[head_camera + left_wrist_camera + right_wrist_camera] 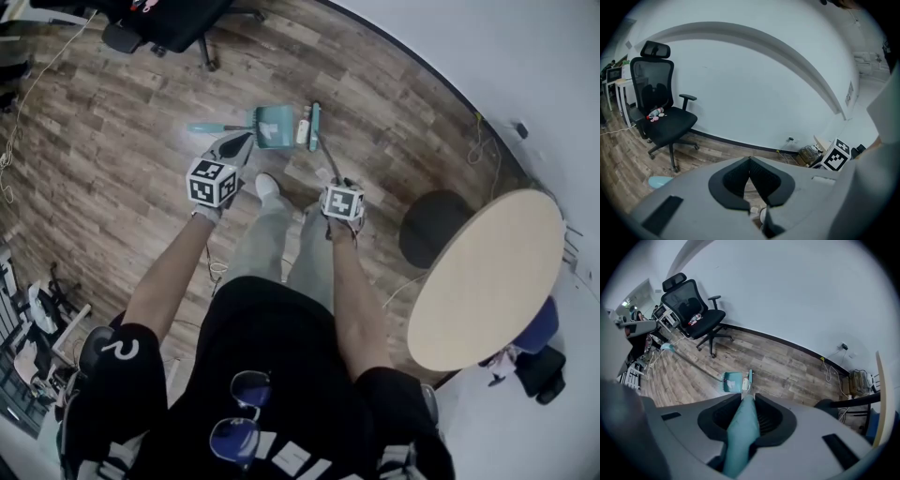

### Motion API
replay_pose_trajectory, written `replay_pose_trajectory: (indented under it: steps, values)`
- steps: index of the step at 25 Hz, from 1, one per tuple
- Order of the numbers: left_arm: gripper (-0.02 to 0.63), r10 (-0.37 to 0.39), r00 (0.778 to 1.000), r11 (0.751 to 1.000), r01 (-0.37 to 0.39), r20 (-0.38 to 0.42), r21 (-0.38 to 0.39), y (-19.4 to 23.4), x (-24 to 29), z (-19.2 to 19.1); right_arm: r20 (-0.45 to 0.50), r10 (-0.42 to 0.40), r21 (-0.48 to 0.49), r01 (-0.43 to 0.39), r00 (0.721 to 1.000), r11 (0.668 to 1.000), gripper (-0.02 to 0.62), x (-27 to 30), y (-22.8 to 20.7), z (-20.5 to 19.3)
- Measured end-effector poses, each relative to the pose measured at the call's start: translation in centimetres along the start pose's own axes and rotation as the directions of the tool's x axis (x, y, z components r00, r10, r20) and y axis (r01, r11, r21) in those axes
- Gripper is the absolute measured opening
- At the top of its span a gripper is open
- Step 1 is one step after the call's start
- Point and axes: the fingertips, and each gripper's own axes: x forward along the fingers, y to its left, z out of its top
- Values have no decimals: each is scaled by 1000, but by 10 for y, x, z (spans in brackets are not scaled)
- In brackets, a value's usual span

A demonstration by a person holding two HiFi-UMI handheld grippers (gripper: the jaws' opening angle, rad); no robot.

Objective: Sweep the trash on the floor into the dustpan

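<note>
Teal plastic dustpan (pixel 272 127) with a long shaft: it is sitting on the brown wood-plank floor (pixel 112 169) ahead of my feet, mouth facing the broom; its shaft is running away to my left and ending in a teal grip (pixel 200 127).

Teal flat broom head (pixel 314 125): it is standing on the floor just beside the dustpan's open side; its thin shaft is rising back toward me.

White scrap of trash (pixel 302 131): it is lying between the broom head and the dustpan's lip, close against both; I cannot tell whether it is touching either.

Right gripper (pixel 747 398): I am clamping its jaws on the teal broom handle (pixel 742 427), which is running straight down between the black pads toward the dustpan (pixel 732 380) and the trash (pixel 745 384).

Left gripper (pixel 750 161): its jaws are meeting at the tips with nothing between them; in the head view it is hovering near the dustpan's shaft, apart from it.

Black mesh office chair (pixel 658 112) on castors: it is standing by the white wall (pixel 754 93), a small bottle (pixel 655 112) lying on its seat.

Round pale-wood table (pixel 487 281): it is standing at my right.
</note>
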Motion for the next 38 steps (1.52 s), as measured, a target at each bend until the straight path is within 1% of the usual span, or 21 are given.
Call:
replay_pose_trajectory:
  steps: [2,4,6,9,11,15,19,23,25,27,29,33,38]
  values:
    - [-2,16,1000,1000,-16,6,-8,16,-13,-4,-17,40,-23,-40,999,999,84,3,33,-3]
    - [-2,31,999,999,-31,13,-17,30,-25,-7,-33,60,-57,-62,998,996,85,3,59,-8]
    - [-2,43,999,999,-43,24,-27,41,-36,-8,-6,89,-101,-89,996,991,84,1,84,-5]
    - [-2,50,998,998,-48,43,-35,51,-51,-7,29,133,-137,-128,991,982,84,-3,110,-2]
    - [-2,49,997,998,-47,53,-35,56,-57,-8,40,133,-152,-126,990,980,85,-5,116,-3]
    - [-2,37,997,999,-35,69,-31,56,-67,-7,61,73,-169,-62,995,984,84,-17,106,-6]
    - [-2,8,997,1000,-7,76,-9,42,-68,-2,92,80,-118,-69,993,991,85,-35,94,-13]
    - [-2,-37,996,999,35,78,24,21,-63,4,157,37,-71,-27,987,997,84,-56,68,-13]
    - [-2,-63,995,997,59,75,51,9,-59,9,186,20,-26,-15,982,1000,84,-66,55,-14]
    - [-2,-90,994,993,85,68,84,-4,-54,15,212,-1,44,-8,977,999,86,-75,40,-18]
    - [-2,-112,992,988,105,62,116,-18,-51,20,238,-32,109,6,971,994,84,-85,23,-25]
    - [-2,-149,988,975,139,45,175,-50,-48,26,283,-72,197,16,956,980,84,-103,-8,-44]
    - [-2,-200,980,951,194,1,242,-102,-41,15,309,-93,301,-4,947,954,84,-116,-41,-93]
